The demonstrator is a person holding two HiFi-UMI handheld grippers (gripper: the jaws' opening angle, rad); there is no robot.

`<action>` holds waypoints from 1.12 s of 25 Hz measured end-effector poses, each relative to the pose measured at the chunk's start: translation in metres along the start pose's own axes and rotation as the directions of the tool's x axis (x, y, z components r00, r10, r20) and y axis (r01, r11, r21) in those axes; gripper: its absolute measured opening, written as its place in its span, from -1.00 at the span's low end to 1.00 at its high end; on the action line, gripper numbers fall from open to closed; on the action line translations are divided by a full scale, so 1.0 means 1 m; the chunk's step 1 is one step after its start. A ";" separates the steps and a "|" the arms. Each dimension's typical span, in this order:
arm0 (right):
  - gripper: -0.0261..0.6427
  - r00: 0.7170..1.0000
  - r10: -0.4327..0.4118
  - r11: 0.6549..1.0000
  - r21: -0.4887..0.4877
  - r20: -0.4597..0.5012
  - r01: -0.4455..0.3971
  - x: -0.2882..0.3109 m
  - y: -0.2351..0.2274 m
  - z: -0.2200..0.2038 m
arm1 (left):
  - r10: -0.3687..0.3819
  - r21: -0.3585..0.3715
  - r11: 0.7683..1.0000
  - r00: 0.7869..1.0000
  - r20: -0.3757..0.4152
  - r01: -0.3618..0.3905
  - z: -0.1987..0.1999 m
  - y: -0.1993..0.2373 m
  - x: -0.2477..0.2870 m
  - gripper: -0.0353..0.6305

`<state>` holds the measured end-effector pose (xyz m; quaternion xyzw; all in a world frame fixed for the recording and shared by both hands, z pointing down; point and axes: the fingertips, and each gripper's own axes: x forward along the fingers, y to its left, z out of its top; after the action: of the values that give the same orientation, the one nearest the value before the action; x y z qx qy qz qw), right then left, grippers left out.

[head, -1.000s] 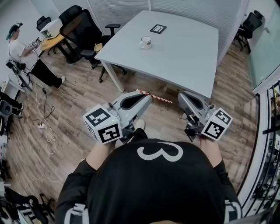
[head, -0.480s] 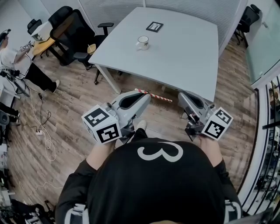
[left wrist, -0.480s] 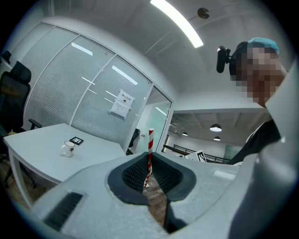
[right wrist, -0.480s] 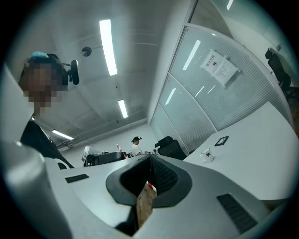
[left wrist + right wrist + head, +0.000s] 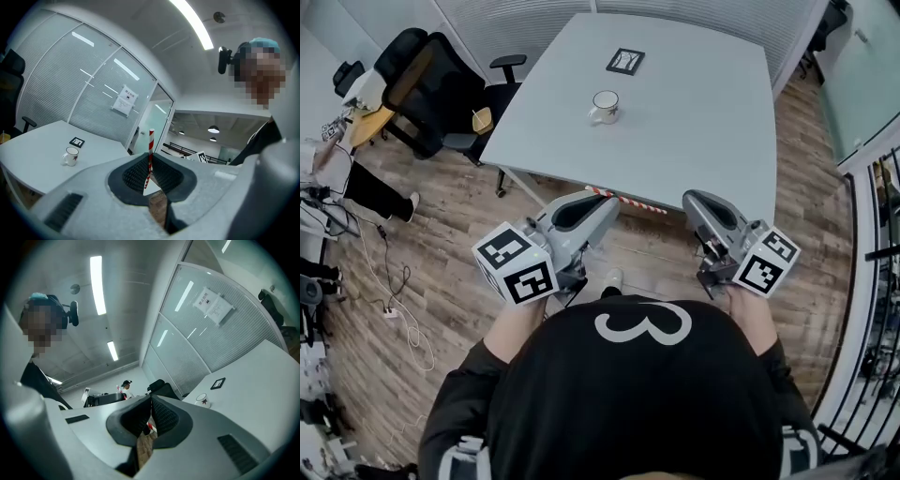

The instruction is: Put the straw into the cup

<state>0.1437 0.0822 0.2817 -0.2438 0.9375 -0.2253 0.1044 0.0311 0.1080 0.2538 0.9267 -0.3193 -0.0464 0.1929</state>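
Straw (image 5: 630,200): thin, red-and-white striped. Judged very light and easily crushed or kinked, so you need only gentle pressure.
Straw position: seen against the near edge of the counter (image 5: 703,141). Whether it is over the top or short of it cannot be told. It is well apart from the cup (image 5: 605,106) and not in it.
Hold point: you have it pinched near one end, and the long remainder sticks out sideways toward your right tool. Judged a fair hold for feeding the free end in, though the long overhang may wobble.
Left tool (image 5: 602,201): jaws nearly together and clamped on the straw, which stands up between them in the left gripper view.
Right tool (image 5: 691,200): jaws together with nothing between them. It is near the straw's free end and not touching it.
Cup: white mug with a handle, upright on the counter, mouth open upward. Judged rigid and steady, though a nudge could slide it on the smooth top.
Count, straws: one.
Count, cups: one.
Count, tools: two.
Count, other items on counter: one small black-framed card (image 5: 625,61), beyond the cup.
Task standing: insertion not yet done. By my judgement, you have yet to bring the straw to the cup.
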 end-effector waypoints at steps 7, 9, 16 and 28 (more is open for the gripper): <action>-0.88 0.998 -0.056 0.998 0.004 0.014 0.056 0.059 -0.028 0.009 | -0.050 -0.008 0.999 0.999 -0.019 0.049 0.028 0.064 0.008 -0.79; -0.88 0.997 -0.070 0.998 0.003 0.015 0.070 0.069 -0.034 0.010 | -0.062 -0.010 0.998 0.998 -0.020 0.062 0.033 0.078 0.010 -0.79; -0.88 0.992 -0.122 0.992 -0.006 0.022 0.122 0.110 -0.055 0.014 | -0.109 -0.022 0.994 0.994 -0.028 0.108 0.049 0.128 0.016 -0.79; -0.88 0.988 -0.157 0.988 0.002 0.010 0.157 0.136 -0.069 0.003 | -0.113 -0.046 0.993 0.993 -0.022 0.112 0.051 0.173 0.020 -0.79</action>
<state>0.0557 -0.0410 0.3002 -0.3178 0.9148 -0.2321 0.0912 -0.0630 -0.0457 0.2741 0.9391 -0.2629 -0.0530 0.2146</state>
